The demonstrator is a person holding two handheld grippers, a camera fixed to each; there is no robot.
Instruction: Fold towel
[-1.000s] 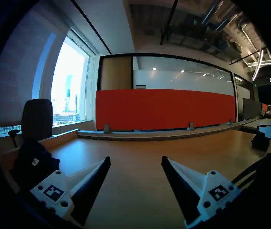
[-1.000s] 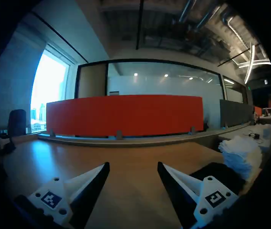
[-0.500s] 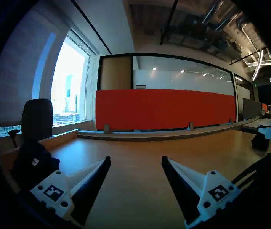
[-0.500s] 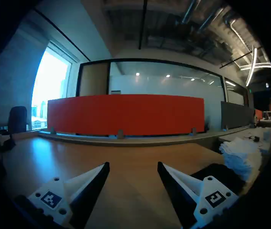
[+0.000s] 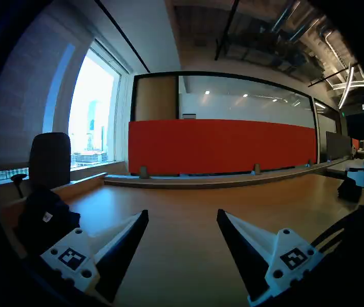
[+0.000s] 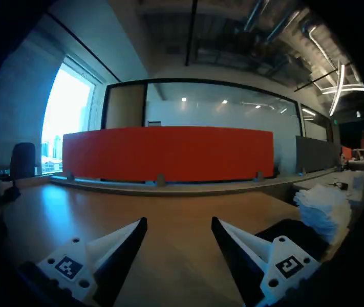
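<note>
Two grippers hover low over a wooden table (image 5: 192, 199), each seen from its own camera. In the left gripper view, the left gripper (image 5: 182, 212) has its fingers (image 5: 118, 240) well apart, with bare tabletop showing in the gap and nothing between them. In the right gripper view, the right gripper (image 6: 178, 219) is the same: its fingers (image 6: 243, 245) are spread wide, they hold nothing, and the table (image 6: 182, 204) shows between them.

We find the stack of white towels (image 6: 325, 211) at the table's right edge in the right gripper view, folded and piled, well apart from the gripper. Just in front of it, toward the near right corner, lies a dark cloth (image 6: 294, 233). It touches the foot of the stack and is partly hidden by the right finger. We cannot tell whether it is a towel.

In the left gripper view, a dark bundle (image 5: 46, 220) with a small white tag sits at the table's left edge, just behind the left finger. An office chair (image 5: 48, 158) stands beyond it by the window (image 5: 92, 123). At the far right edge we make out a small dark object (image 5: 349, 189), too small to identify.

Along the table's far edge runs a red divider (image 5: 217, 146), which also appears in the right gripper view (image 6: 166, 153).
</note>
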